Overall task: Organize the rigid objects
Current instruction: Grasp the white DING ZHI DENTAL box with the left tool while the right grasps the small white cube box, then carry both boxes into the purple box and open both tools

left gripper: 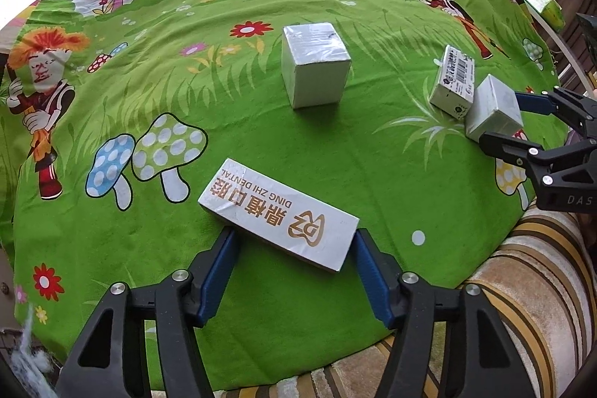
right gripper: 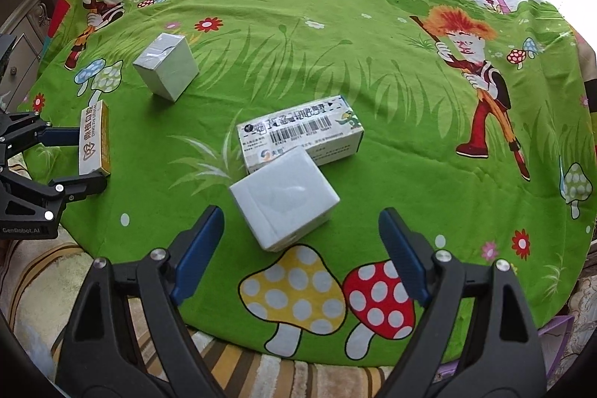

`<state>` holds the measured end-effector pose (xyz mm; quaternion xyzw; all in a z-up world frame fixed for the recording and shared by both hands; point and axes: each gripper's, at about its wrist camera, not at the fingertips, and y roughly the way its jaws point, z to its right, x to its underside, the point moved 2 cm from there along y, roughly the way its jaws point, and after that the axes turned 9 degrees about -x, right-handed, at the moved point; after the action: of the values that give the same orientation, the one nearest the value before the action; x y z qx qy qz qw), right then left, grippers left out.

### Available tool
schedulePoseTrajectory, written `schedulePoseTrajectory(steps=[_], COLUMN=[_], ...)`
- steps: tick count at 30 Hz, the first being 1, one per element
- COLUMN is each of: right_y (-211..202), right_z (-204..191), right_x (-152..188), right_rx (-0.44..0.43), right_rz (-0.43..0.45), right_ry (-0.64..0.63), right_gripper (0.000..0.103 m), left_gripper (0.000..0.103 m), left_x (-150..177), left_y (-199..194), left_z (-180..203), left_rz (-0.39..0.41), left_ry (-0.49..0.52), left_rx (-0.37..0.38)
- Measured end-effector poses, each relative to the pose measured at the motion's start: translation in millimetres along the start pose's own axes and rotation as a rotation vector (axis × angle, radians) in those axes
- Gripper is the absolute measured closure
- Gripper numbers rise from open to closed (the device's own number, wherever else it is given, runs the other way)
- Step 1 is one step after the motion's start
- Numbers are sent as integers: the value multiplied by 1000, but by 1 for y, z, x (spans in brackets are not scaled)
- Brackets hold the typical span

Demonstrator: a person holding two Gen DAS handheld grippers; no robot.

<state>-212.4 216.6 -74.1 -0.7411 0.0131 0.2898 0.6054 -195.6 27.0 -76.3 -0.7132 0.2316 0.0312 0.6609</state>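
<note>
Four boxes lay on the green cartoon-print cloth (left gripper: 261, 144).

Left gripper (left gripper: 294, 237): jaws spread, one blue pad at each end of the flat dental box (left gripper: 278, 213). The pads sat at or just beside the box's ends; contact could not be told. The box lay flat near the cloth's front edge, gold lettering up. From the right wrist view the same box (right gripper: 93, 140) sat between the left gripper's fingers at the far left.

Right gripper (right gripper: 302, 230): jaws spread wide, clear of everything. The white cube (right gripper: 285, 200) lay just ahead of them, between the finger lines, neither pad touching it. Its far corner touched the barcode box (right gripper: 302, 133), which lay on its long side just behind.

The grey box (left gripper: 315, 64) stood upright alone near the cloth's middle, well apart from the others.

A striped cushion (left gripper: 522, 286) showed beyond the cloth's near edge.
</note>
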Motion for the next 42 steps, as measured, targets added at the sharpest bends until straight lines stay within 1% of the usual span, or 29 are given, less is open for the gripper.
schedulePoseTrajectory(steps=[1, 2, 3, 4, 5, 8, 10, 12, 13, 14, 15, 16, 17, 20, 23, 24, 27, 30, 32, 33, 34, 36, 39, 42], right_y=[2, 4, 7, 9, 10, 7, 6, 4, 2, 0, -2, -3, -5, -14, -25, -30, -45, -59, -67, -70, -73, -78, -82, -89], right_z=[0, 0, 0, 1, 0, -2, -2, -3, -4, -5, -6, -7, -7, -4, -1, -2, -6, -6, -6, -5, -5, -3, -1, 2], right_x=[0, 0, 0, 1, 2, 3, 4, 5, 6, 7, 8, 9, 11, 18, 28, 32, 44, 55, 61, 64, 66, 70, 77, 84], right_rx=[-2, -7, -15, -23, -25, -35, -33, -21, -18, -18, -19, -14, -7, -17, -3, 4, 9, 16, 17, 23, 29, 34, 31, 36], right_rz=[-7, -17, -27, -36, -39, -28, -24, -20, -15, -9, -6, -8, -11, -4, 13, 21, 46, 76, 92, 99, 103, 111, 114, 124], right_ry=[0, 0, 3, 5, 4, -5, -5, -5, -7, -9, -9, -4, 3, 50, 106, 116, 144, 172, 191, 196, 201, 212, 233, 252], right_gripper=[24, 31, 36, 46, 52, 52, 52, 53, 53, 53, 53, 53, 53, 53, 53, 53, 53, 53, 53, 53, 53, 53, 53, 53], left_gripper=[43, 45, 46, 49, 52, 56, 56, 53, 44, 31, 26, 22, 21, 15, 15, 15, 15, 15, 15, 15, 15, 16, 16, 17], left_x=[0, 0, 0, 2, 2, 2, 3, 3, 3, 2, 1, 1, 0, -6, -9, -17, -25, -28, -28, -30, -31, -31, -27, -23], left_y=[-2, -2, -3, -4, -4, -5, -4, -4, -5, -4, -6, -10, -14, -21, -20, -11, -2, 7, 14, 18, 20, 20, 17, 7], left_z=[1, 2, 1, -3, -2, -1, -1, -1, -1, -3, -5, -5, -7, -12, -17, -12, -2, 4, 5, 5, 5, 5, 7, 12], left_rz=[3, 5, 8, 11, 14, 19, 21, 17, 15, 16, 21, 28, 39, 78, 82, 74, 88, 75, 53, 49, 51, 40, 41, 48], left_ry=[-2, -4, -5, -5, -3, 2, 12, 18, 15, 14, 16, 27, 50, 143, 204, 220, 302, 378, 409, 414, 414, 411, 418, 410], left_rx=[6, 10, 12, 13, 16, 21, 39, 56, 59, 63, 75, 82, 75, 28, 57, 68, 60, 47, 44, 28, 32, 76, 95, 86])
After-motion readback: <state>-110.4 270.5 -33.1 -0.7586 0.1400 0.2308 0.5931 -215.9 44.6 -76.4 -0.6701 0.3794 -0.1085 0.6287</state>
